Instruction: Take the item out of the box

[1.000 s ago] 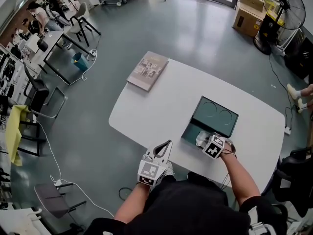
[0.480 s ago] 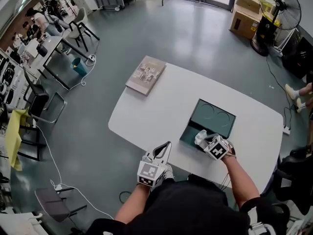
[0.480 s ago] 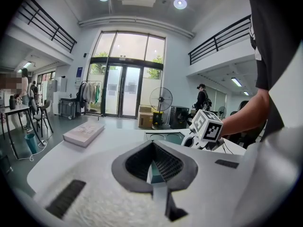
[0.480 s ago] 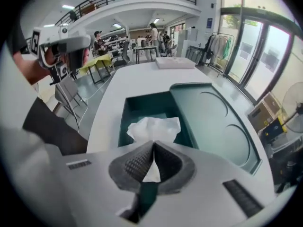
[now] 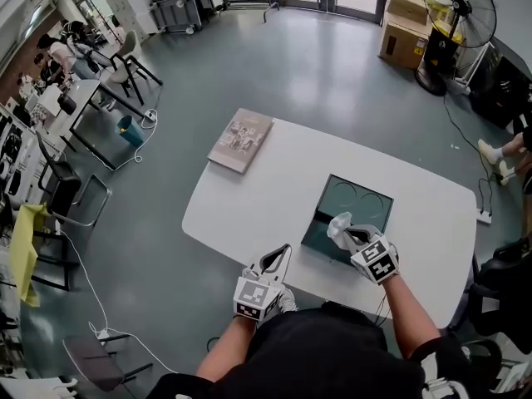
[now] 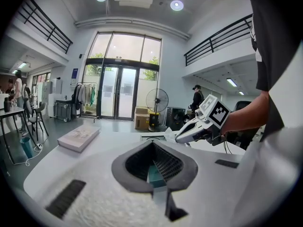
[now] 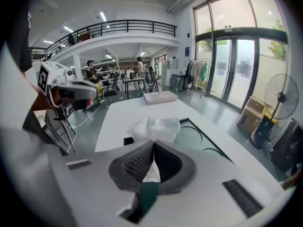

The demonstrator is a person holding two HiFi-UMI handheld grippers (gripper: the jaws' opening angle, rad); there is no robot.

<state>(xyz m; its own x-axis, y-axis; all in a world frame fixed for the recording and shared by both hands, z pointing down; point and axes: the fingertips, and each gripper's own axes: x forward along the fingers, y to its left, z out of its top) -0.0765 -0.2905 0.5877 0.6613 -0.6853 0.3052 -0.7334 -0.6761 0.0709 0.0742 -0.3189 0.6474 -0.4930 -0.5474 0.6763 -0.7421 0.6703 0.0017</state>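
Crumpled white bag [image 5: 337, 224] over the green box [image 5: 359, 203], white table [image 5: 249, 198], grey floor [image 5: 332, 65]
My right gripper [image 5: 347, 233] has just clamped onto it; my left gripper [image 5: 281, 253] sits closed, empty, nearer left

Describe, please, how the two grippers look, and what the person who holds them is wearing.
The left gripper and the right gripper look alike: a white plastic body with dark slots, ending in two dark grey ribbed pads. Each carries a white cube with black square markers. The person wears a black short-sleeved top.
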